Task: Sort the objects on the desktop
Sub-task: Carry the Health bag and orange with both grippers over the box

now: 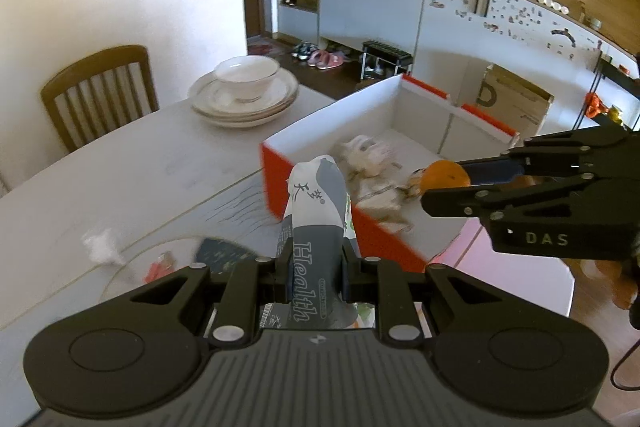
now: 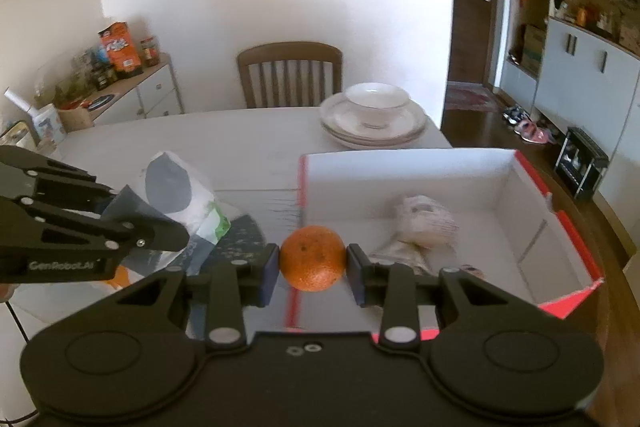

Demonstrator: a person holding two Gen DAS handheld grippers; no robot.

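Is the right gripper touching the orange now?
Touching. In the right wrist view, both pads of the right gripper press against the sides of the orange, with no gap on either side.

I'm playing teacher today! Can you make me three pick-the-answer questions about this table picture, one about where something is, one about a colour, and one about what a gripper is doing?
1. Where is the white bowl?
A. in the box
B. on the stacked plates
C. on the chair

2. What colour is the outside of the box?
A. red-orange
B. blue
C. green

3. What is the right gripper doing?
A. hanging open
B. pinching a spoon
C. squeezing the orange

Answers:
1 B, the bowl sits on top of the plate stack.
2 A, the box's outer wall is red-orange, with white inside.
3 C, both pads press the orange's sides.
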